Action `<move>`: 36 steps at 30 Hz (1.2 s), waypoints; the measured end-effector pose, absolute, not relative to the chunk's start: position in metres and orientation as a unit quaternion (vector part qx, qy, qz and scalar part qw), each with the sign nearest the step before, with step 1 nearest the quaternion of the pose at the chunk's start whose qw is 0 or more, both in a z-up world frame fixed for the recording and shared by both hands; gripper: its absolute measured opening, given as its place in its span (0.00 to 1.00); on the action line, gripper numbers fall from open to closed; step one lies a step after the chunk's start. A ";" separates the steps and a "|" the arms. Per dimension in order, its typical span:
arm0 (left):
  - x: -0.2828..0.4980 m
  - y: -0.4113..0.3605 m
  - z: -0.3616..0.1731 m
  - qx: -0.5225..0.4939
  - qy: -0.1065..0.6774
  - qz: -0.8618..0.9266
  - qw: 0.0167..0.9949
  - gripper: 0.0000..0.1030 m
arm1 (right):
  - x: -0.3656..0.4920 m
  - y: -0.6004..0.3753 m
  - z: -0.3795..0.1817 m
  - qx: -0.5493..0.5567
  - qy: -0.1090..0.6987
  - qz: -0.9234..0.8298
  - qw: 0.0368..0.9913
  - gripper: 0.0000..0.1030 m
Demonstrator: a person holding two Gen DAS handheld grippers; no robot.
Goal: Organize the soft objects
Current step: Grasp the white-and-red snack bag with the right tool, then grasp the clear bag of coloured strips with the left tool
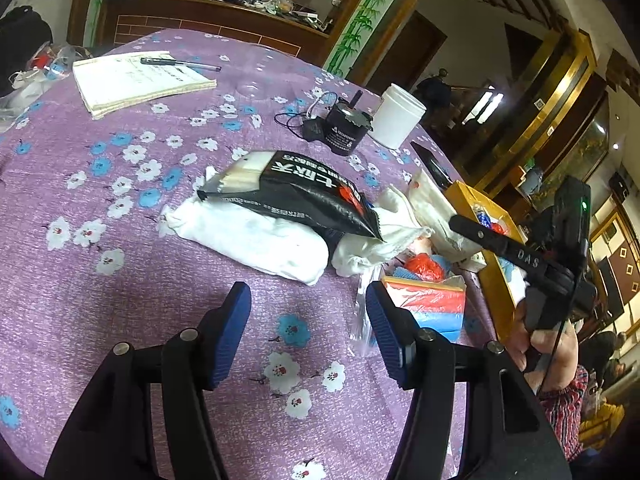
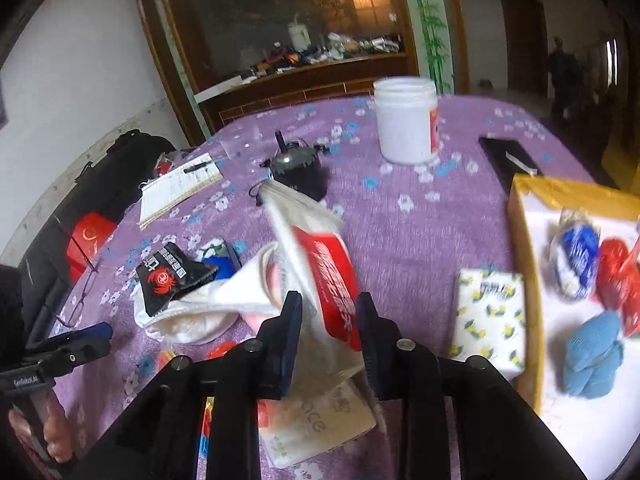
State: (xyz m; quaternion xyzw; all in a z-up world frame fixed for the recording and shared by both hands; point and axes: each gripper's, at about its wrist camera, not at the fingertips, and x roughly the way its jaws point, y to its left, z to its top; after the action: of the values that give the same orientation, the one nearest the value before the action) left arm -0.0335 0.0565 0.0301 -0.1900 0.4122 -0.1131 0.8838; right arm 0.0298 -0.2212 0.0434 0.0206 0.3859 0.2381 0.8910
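Observation:
In the right wrist view my right gripper (image 2: 330, 328) is shut on a red and white soft packet (image 2: 324, 264), which stands tilted and blurred between the pads. A white cloth (image 2: 208, 312) with a black packet (image 2: 168, 280) on it lies just left of it. To the right, a yellow box (image 2: 524, 248) holds a blue knitted item (image 2: 592, 356), a red item (image 2: 612, 276) and a blue and white bundle (image 2: 576, 256). My left gripper (image 1: 310, 332) is open over bare purple tablecloth, short of the folded white cloth (image 1: 256, 236) and the black packet (image 1: 304, 192).
A lemon-print tissue pack (image 2: 490, 320) lies beside the box, and another pack (image 2: 316, 428) under my right gripper. Further back stand a white jar (image 2: 406, 120), a black motor (image 2: 294, 168), a notebook with a pen (image 1: 136, 80) and a black phone (image 2: 504, 156). Glasses (image 2: 76, 296) lie at the left edge.

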 end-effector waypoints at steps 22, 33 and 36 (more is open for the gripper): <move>-0.054 -0.097 0.048 0.316 0.359 -0.289 0.829 0.78 | 0.037 -0.253 0.048 0.126 0.334 0.273 0.893 0.36; -0.024 -0.097 0.024 0.297 0.376 -0.249 0.842 0.53 | 0.036 -0.256 0.051 0.147 0.331 0.288 0.886 0.36; -0.031 -0.087 0.038 0.247 0.372 -0.255 0.858 0.50 | 0.035 -0.257 0.052 0.150 0.327 0.290 0.887 0.36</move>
State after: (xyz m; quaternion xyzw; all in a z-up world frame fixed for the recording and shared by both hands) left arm -0.0308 -0.0872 0.0377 0.2465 0.3725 -0.2546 0.8577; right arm 0.0354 -0.2570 0.0518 0.1501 0.3275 0.2897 0.8867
